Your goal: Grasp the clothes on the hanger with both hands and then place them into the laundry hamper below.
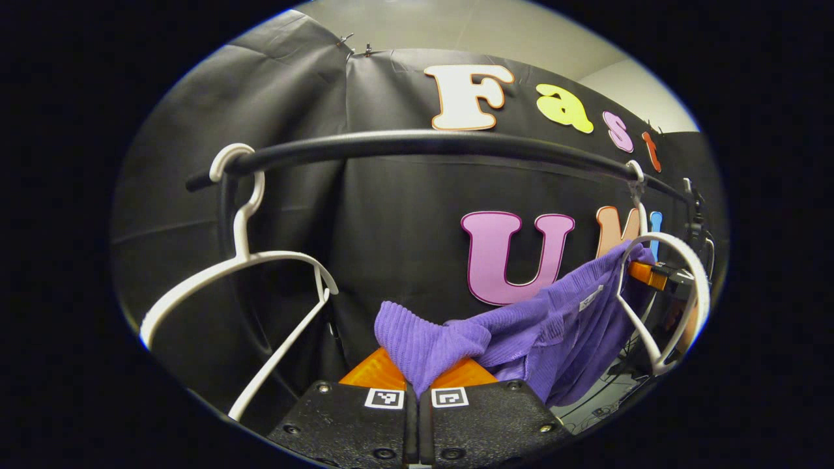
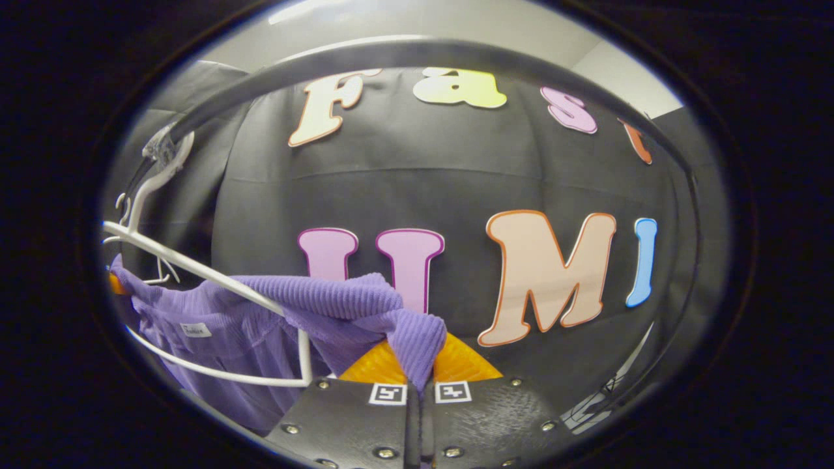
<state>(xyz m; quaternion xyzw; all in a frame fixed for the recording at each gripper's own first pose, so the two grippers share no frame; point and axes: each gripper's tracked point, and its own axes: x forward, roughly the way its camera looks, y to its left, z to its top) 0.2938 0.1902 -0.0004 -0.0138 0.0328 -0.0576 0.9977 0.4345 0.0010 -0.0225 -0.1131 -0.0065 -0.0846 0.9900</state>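
Note:
A purple ribbed knit garment [image 1: 521,332] hangs stretched between my two grippers. In the left gripper view my left gripper [image 1: 417,381] is shut on one shoulder of it, the cloth bunched between the fingers. Its far end drapes by a white hanger [image 1: 671,306] at the right, hooked on the black rail [image 1: 417,140]. In the right gripper view my right gripper [image 2: 420,374] is shut on the other shoulder of the purple garment [image 2: 260,312]. The white hanger [image 2: 215,277] crosses over the cloth at the left, and the black rail [image 2: 417,52] arcs overhead.
An empty white hanger [image 1: 241,273] hangs on the rail at the left in the left gripper view. The rail's upright post [image 1: 228,260] stands behind it. The far gripper [image 1: 651,273] shows past the garment at the right. Black cloth wall lies close behind.

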